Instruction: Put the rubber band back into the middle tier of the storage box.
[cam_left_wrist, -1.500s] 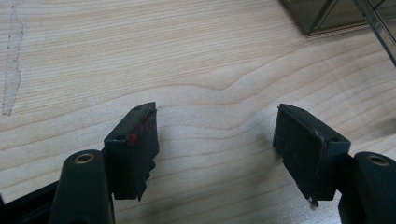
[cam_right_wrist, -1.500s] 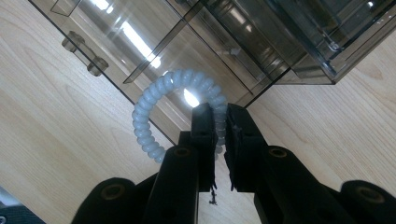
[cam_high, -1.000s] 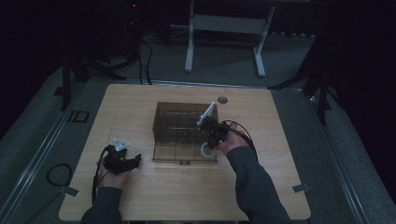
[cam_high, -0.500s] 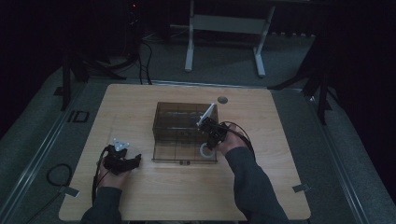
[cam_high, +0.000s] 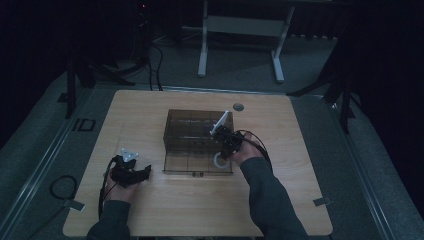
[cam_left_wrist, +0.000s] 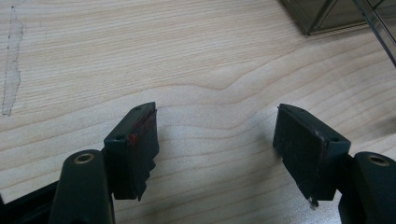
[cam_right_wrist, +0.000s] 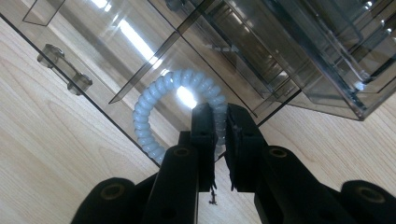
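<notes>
The right gripper (cam_right_wrist: 218, 135) has its fingers (cam_right_wrist: 203, 140) closed on 1 side of a white spiral hair tie (cam_right_wrist: 154, 100), which sits over the open drawer of a smoky clear box (cam_high: 192, 135). The tie looks light, springy and a bit slick, likely to stretch or twist; pinching across 1 coil seems safest. The left gripper (cam_left_wrist: 215, 144) rests on the worktop (cam_left_wrist: 196, 60), fingers spread, nothing between them.
</notes>
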